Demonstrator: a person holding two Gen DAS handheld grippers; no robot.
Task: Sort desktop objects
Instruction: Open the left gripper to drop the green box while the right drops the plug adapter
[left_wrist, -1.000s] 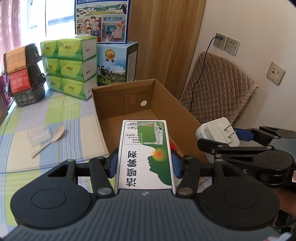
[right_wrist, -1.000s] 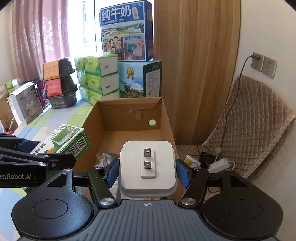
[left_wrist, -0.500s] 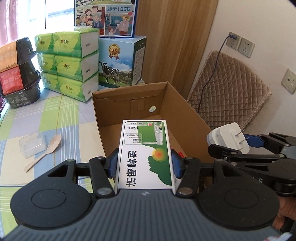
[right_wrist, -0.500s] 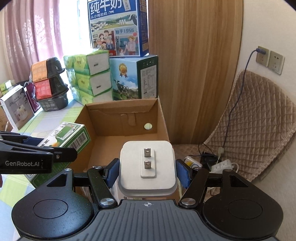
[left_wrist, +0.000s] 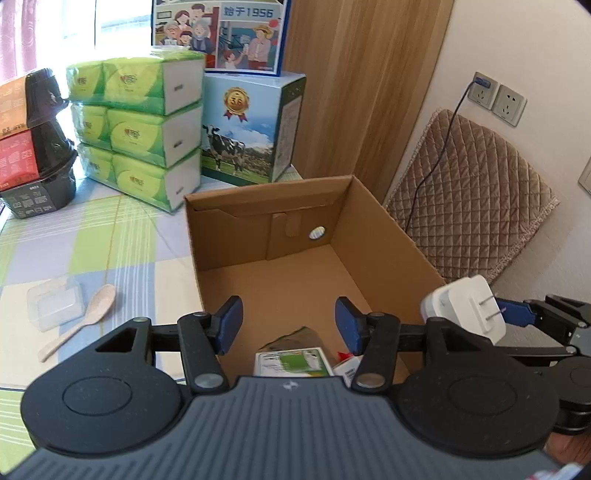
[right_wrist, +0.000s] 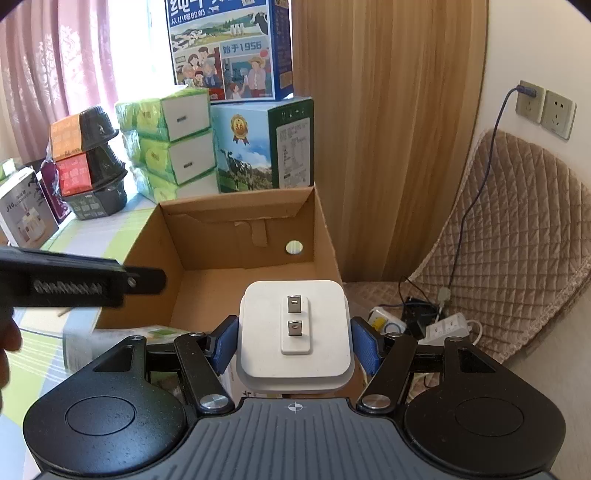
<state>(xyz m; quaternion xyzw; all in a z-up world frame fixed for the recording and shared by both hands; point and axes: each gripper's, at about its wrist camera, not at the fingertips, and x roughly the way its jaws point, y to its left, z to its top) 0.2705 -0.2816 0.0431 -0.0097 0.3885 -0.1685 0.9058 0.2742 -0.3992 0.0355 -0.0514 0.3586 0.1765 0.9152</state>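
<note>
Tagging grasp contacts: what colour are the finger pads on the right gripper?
Blue pads on black arms, clearest in the right wrist view.

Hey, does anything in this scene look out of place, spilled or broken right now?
Nothing looks spilled or broken. The green-and-white carton lies in the brown cardboard box beside other packets, and the white plug adapter sits squarely in the right claw.

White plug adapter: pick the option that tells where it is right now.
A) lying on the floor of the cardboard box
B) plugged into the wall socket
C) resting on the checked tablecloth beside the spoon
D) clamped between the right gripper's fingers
D: the white plug adapter sits between the blue pads of the right gripper, prongs facing forward, in front of the cardboard box.
</note>
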